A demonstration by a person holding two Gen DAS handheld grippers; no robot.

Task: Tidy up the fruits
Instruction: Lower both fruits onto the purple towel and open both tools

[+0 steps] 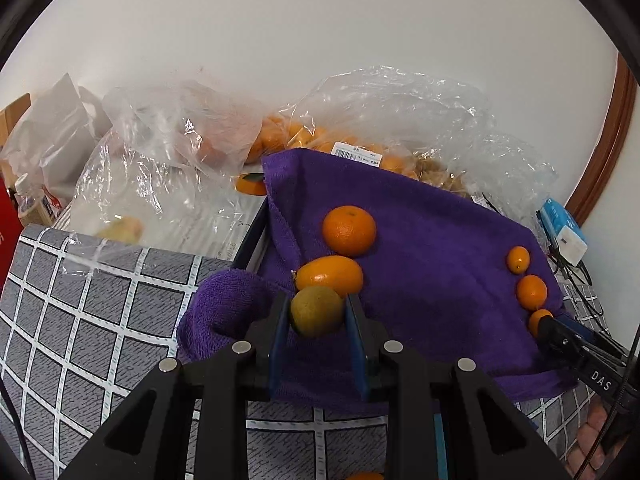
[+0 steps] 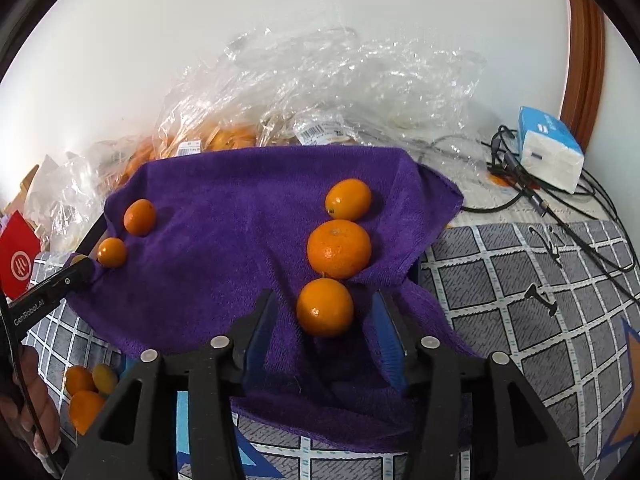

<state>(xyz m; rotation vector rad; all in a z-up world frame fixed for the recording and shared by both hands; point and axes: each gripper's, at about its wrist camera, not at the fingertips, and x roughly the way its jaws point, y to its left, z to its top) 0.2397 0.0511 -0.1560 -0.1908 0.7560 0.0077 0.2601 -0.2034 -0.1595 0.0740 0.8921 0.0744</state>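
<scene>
A purple towel [image 1: 432, 264] [image 2: 240, 240] lies on the checked tablecloth. My left gripper [image 1: 318, 312] is shut on a yellow-green kumquat [image 1: 316, 311] at the towel's left edge, right beside an orange kumquat [image 1: 330, 275] and a round mandarin [image 1: 349, 231]. My right gripper [image 2: 324, 312] is open, its jaws on either side of an orange fruit [image 2: 325, 307] resting on the towel. Beyond it lie a mandarin [image 2: 339, 248] and a kumquat [image 2: 348, 199]. Two small fruits [image 2: 139, 217] [image 2: 112, 252] lie at the towel's left side, by the left gripper [image 2: 82, 266].
Clear plastic bags [image 1: 192, 148] [image 2: 320, 92] holding more orange fruit stand behind the towel by the wall. A tissue pack [image 2: 550, 152] and black cables [image 2: 560, 208] lie at the right. Several loose fruits [image 2: 86, 394] lie near the front left. A red packet [image 2: 18, 260] is far left.
</scene>
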